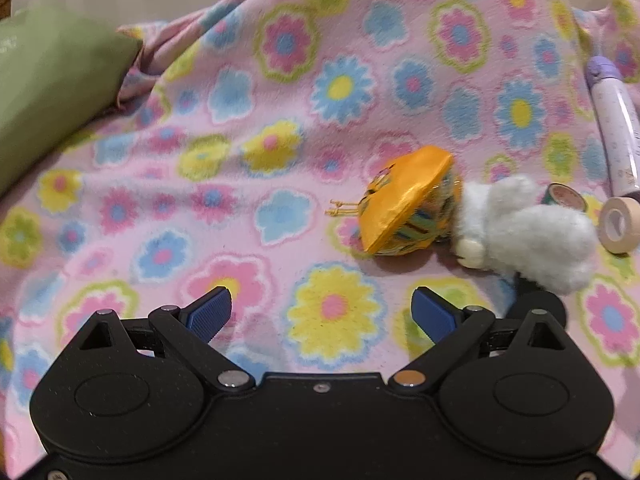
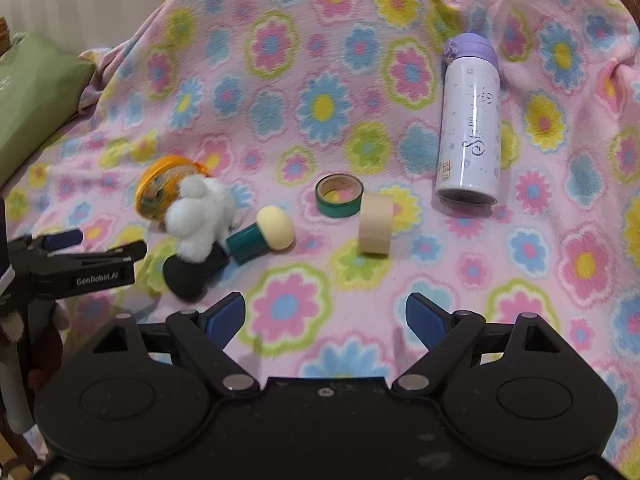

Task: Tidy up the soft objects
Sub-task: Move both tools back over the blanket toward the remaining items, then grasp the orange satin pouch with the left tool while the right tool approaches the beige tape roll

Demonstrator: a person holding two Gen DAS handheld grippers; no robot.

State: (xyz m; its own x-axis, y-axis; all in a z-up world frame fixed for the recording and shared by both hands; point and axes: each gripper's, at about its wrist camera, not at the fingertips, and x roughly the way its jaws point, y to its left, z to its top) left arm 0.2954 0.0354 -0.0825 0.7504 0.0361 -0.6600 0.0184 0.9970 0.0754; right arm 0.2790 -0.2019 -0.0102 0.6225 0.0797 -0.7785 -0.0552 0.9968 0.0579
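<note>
Both of my grippers hang over the bedding with jaws spread wide and nothing between the blue pads: my left gripper [image 1: 322, 312] above a yellow flower print, my right gripper [image 2: 325, 316] above a pink one. From the right wrist view my left gripper appears at the left edge, and its side reads "GenRobot.AI".

Largest is one pink fleece blanket [image 2: 280, 80] printed with flowers, which carries everything else. One green pillow [image 1: 48, 80] lies at its left edge. One lilac water bottle [image 2: 470, 120] with a purple cap lies on its side to the right, well apart from the rest; it bears cursive writing I cannot read.

One white plush toy [image 2: 202, 210] lies left of centre, touching one orange drawstring pouch [image 1: 406, 204] behind it and resting partly on one black pad-like thing [image 2: 190, 274] whose kind I cannot tell. Just beside the plush lies one stubby brush [image 2: 262, 236] with a teal handle and a cream sponge head.

Two tape rolls follow: one beige roll [image 2: 375, 224] standing on edge, and one green roll [image 2: 339, 196] lying flat just behind it.
</note>
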